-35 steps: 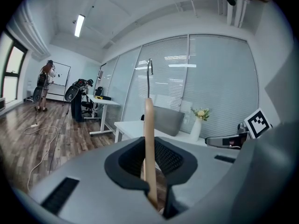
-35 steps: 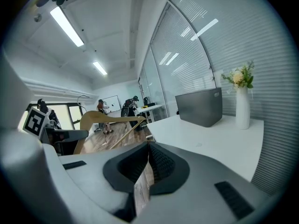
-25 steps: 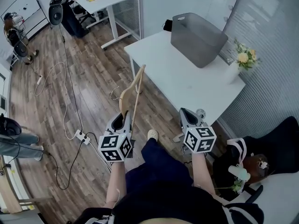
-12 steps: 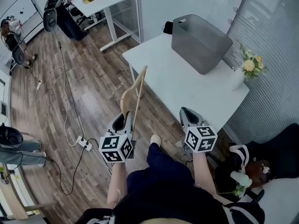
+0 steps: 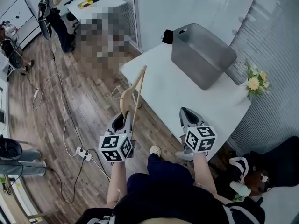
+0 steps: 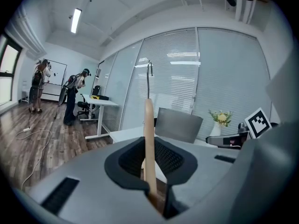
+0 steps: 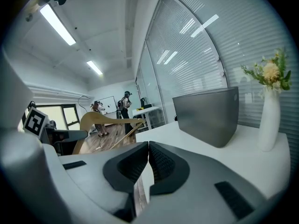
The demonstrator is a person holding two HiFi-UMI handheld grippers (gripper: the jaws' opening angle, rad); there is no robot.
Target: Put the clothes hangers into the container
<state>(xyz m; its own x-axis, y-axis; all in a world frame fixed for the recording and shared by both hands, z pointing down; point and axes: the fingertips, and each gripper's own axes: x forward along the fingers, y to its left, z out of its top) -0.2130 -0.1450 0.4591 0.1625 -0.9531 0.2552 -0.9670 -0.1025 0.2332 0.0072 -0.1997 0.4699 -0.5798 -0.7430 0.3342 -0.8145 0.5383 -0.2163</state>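
My left hand-held gripper pinches the hanger by one end, upright (hook topmost), so it clears the counter on the way to the container. My right hand-held gripper is closed and empty.

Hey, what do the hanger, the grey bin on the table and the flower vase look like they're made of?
The hanger looks like wood: pale tan with a smooth finish. Its hook is thin and grey, probably metal wire. The grey bin is likely plastic: matte, one even colour, rounded moulded corners. The vase is white and smooth, perhaps ceramic, though the look leaves that open.
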